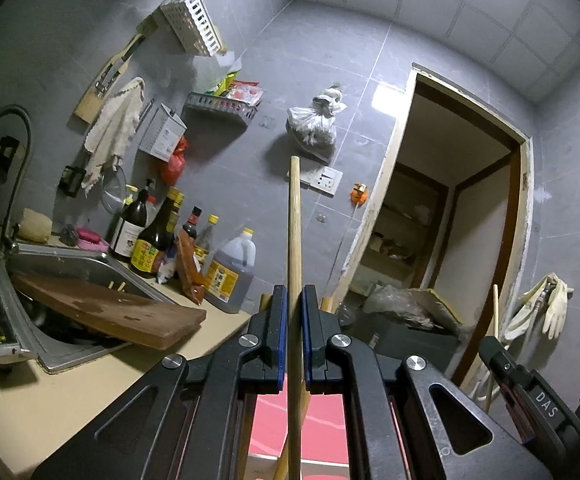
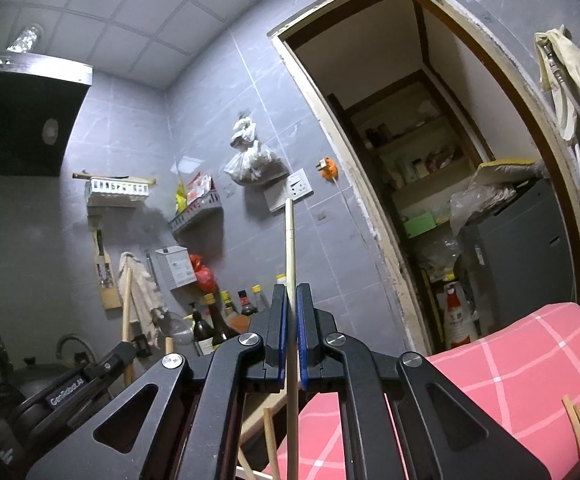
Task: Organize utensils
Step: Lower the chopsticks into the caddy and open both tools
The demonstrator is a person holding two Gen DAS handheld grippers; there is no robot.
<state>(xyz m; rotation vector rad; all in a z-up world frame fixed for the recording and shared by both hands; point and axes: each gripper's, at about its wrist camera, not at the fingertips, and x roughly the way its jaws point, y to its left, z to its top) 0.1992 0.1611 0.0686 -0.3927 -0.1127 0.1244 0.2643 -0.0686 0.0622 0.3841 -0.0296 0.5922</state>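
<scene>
Left tongs [image 1: 294, 300] clenched on one upright chopstick [image 1: 294, 220], right tongs [image 2: 292, 300] on another chopstick [image 2: 290, 248], probably lifted clear to sort over pink cloth [image 2: 510, 360] below.

"DAS" stands in white letters on the right gripper [image 1: 530, 396] seen from the left wrist, and "GenRobot.AI" stands on the left gripper [image 2: 89, 380] seen from the right wrist.

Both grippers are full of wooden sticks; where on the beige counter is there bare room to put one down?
Bare beige counter lies in front of the steel sink, below the overhanging brown cutting board. The back is crowded with dark sauce bottles.
</scene>
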